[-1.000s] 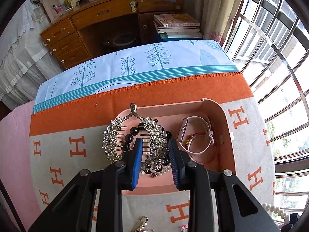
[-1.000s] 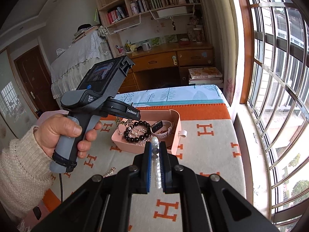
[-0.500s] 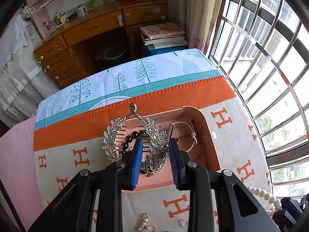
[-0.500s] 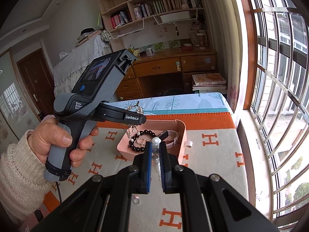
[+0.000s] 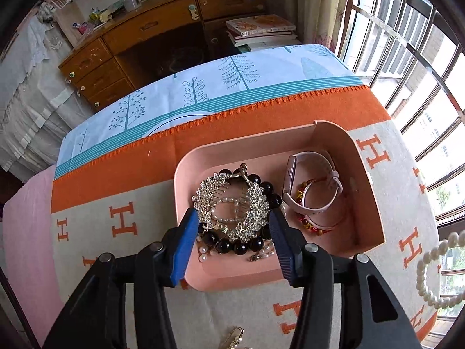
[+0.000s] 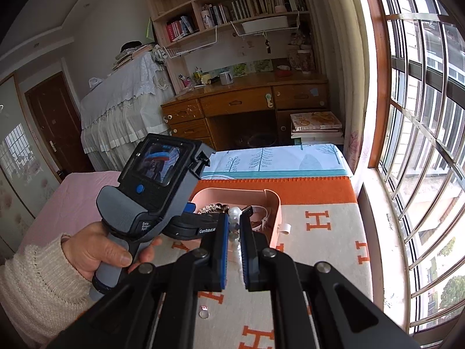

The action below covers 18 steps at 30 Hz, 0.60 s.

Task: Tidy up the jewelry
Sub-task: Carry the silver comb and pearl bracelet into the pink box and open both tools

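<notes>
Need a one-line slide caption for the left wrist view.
Left gripper, jaws just opened, releases rhinestone hair comb into pink tray.

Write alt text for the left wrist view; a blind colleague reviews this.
Open left tongs straddle a rhinestone leaf hair comb lying on black beads in a pink tray, beside a pink watch.

Left tool (image 5: 234, 244) tilted steeply down, jaws just opening, right tool (image 6: 234, 240) clamped shut, angled downward
</notes>
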Available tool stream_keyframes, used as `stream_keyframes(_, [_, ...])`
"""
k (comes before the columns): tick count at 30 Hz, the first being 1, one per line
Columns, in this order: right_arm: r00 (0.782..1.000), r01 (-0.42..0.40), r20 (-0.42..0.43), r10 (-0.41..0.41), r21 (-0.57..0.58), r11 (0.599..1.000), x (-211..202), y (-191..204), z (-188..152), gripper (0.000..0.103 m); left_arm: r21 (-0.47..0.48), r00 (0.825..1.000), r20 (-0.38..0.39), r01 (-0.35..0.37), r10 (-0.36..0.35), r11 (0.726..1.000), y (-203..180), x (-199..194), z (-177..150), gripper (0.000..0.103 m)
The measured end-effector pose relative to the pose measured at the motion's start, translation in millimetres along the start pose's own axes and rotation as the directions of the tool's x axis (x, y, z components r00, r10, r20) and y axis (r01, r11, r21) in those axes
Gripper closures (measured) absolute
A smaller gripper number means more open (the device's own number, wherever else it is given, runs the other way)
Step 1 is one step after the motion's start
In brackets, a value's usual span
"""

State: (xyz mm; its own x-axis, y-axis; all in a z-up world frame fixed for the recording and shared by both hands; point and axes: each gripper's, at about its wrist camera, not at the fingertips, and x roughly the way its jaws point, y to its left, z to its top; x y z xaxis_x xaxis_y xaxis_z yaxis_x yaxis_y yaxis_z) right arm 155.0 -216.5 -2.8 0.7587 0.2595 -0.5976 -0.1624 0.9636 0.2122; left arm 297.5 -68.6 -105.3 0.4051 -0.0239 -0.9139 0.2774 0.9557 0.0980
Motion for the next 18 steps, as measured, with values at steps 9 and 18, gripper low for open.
stream_keyframes(9, [0.997,-0.022,-0.078,0.023,0.016,1.000,52,5,24,0.096,-0.106,0.998,0.064,0.011,-0.005,0.994,52,-34,-31,0.047])
stream_keyframes(18, [0.981,-0.006,-0.196,0.005,-0.006,1.000,120,28,24,0.095,-0.162,0.998,0.058,0.007,0.003,0.987,94,-41,-70,0.047])
